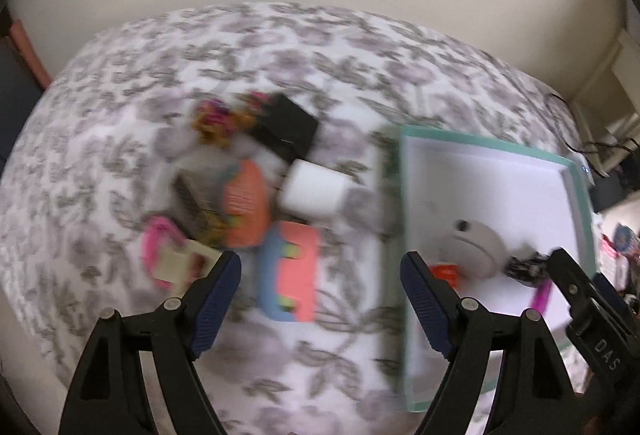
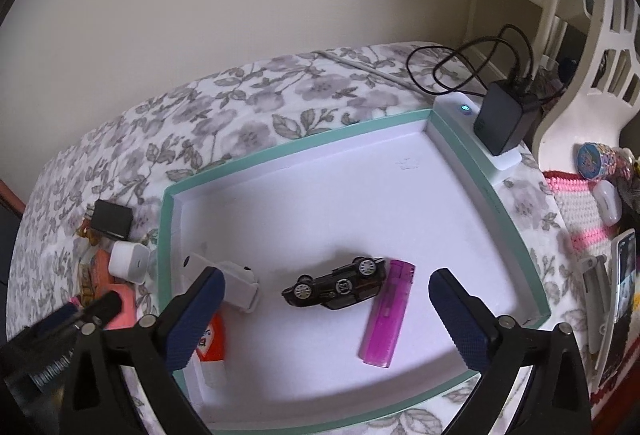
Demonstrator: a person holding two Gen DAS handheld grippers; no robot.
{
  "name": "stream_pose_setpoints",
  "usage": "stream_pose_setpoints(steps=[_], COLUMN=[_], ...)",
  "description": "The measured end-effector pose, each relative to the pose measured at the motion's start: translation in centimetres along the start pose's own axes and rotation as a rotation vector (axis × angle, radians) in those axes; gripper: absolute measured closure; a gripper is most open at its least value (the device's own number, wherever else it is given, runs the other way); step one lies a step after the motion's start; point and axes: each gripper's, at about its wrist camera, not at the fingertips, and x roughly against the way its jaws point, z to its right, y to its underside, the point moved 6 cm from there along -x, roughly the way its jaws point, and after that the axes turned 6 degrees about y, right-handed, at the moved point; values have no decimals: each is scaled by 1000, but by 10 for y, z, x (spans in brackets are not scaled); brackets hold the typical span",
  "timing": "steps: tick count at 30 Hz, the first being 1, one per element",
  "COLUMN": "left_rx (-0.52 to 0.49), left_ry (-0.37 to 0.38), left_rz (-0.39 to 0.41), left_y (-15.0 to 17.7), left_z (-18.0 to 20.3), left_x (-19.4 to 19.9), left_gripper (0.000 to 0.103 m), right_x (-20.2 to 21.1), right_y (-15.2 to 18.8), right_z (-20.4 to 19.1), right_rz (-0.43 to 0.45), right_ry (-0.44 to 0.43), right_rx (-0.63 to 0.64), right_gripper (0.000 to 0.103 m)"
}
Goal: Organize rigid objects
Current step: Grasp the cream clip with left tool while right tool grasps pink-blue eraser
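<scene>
Both grippers have their jaws spread wide and nothing is between them. Left gripper hangs over the flowered bedcover, above a blurred heap of small things: a black box, a white charger cube, an orange piece and a pink and blue piece. Its right finger stands at the left rim of the box lid. Right gripper hangs over the shallow white box lid with a green rim, which lies on the bedcover.

Inside the lid lie 4 things. A black toy car lies on its roof with the wheels up. A purple lighter touches its right end. A white device and a small orange and white object lie near the left wall, partly behind the left finger of the right gripper.

Beyond the far right corner of the lid, a black adapter with cables stands on a white block.
</scene>
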Motion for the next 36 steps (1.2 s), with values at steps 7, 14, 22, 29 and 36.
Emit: stream_pose_setpoints(steps=[7,14,22,29,36], left_rx=[114,223,335,337,331], left_ry=[-41,-56,-31,-5,32], left_rz=[96,147,143,45,-61], left_y=[-16,-21,-17,-10,-3], left_z=[-56,-110,-150,-155,-146], left_x=[25,41,42,21,-2], left_gripper=[4,0,0,0,0], right_x=[-1,2,12,8,-11], right_y=[10,24,33,48,62], right_z=[-33,-83,-136,-180,-203], right_rz=[-12,-35,-42,-73,-137], right_ry=[-68,-192,-315,-357,-367], right_rx=[62,119,158,256,288], right_gripper=[0,0,0,6,24])
